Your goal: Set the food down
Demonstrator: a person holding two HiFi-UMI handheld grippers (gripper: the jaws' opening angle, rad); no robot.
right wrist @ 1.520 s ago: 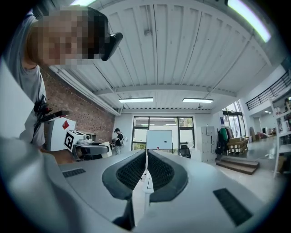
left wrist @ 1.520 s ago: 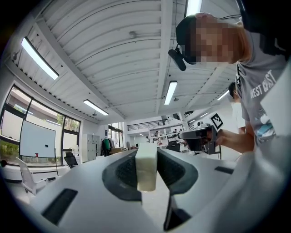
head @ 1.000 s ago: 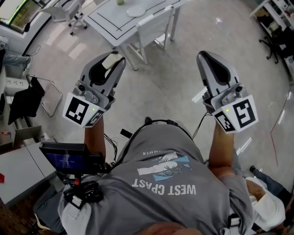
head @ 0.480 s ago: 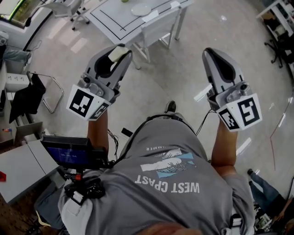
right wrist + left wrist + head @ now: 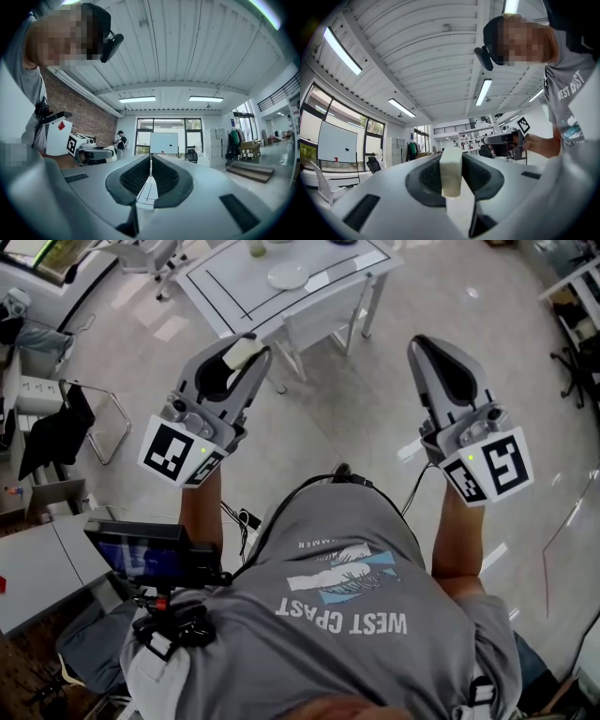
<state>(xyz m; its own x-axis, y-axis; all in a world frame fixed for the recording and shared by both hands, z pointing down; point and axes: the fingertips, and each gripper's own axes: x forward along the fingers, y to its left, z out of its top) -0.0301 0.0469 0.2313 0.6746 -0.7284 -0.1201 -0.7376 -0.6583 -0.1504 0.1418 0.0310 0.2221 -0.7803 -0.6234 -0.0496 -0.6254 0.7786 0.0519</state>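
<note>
A pale cream block of food (image 5: 244, 352) is clamped between the jaws of my left gripper (image 5: 246, 347), held out at chest height above the floor. In the left gripper view the food block (image 5: 451, 171) stands upright at the tip of the left gripper (image 5: 451, 159). My right gripper (image 5: 424, 345) is shut with nothing in it; its jaws meet along a thin line in the right gripper view, right gripper (image 5: 150, 161). Ahead stands a white table (image 5: 234, 282) carrying a white plate (image 5: 286, 277) and a greenish item (image 5: 256, 247).
A white chair (image 5: 323, 310) is tucked at the table's near side. A metal chair draped in dark cloth (image 5: 56, 432) stands at the left. A small screen (image 5: 141, 549) hangs at the person's chest. Office chairs and shelves (image 5: 572, 306) lie at the right. Grey floor lies below.
The table and plate have slid lower and closer in the head view as the person walks toward them. Both grippers keep their pose; the left still holds the food.
</note>
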